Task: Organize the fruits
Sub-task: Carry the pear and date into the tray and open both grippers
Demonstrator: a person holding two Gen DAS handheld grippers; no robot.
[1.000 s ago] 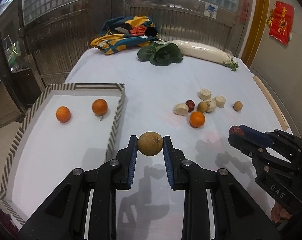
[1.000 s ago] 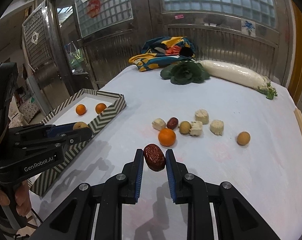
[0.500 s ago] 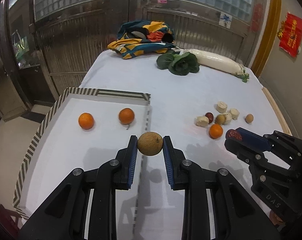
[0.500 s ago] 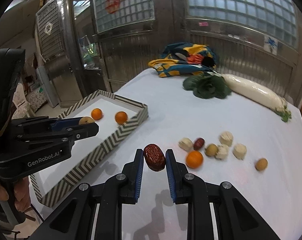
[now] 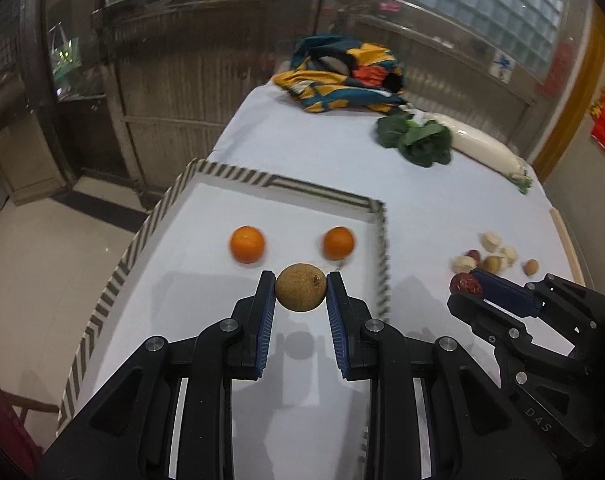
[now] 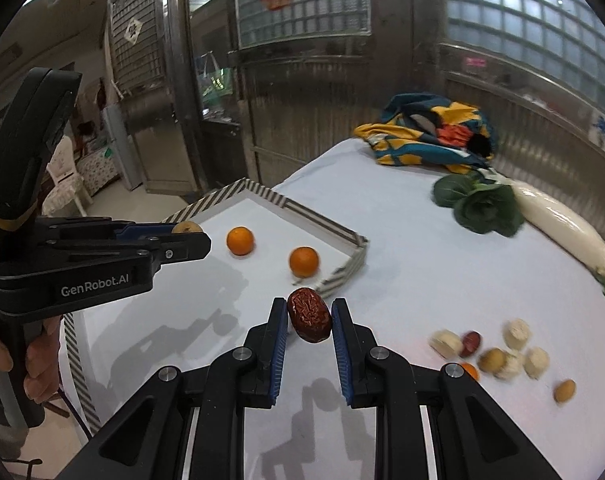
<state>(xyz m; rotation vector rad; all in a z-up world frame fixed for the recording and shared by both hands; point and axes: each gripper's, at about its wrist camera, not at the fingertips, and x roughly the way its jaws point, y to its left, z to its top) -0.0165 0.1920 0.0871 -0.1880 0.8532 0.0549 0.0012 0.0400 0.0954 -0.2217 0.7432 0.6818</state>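
Between my left fingers (image 5: pixel 300 292) sits a brown round fruit (image 5: pixel 301 287), pinched over the striped tray (image 5: pixel 376 236) near two oranges (image 5: pixel 247 244). Right fingers (image 6: pixel 307 320) clamp a red date (image 6: pixel 308 314). Letting go too high, it'd probably roll.

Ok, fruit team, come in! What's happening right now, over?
Left gripper shut on brown round fruit, over striped tray. Right gripper shut on red date, at tray's edge. Two oranges in tray. Path clear.
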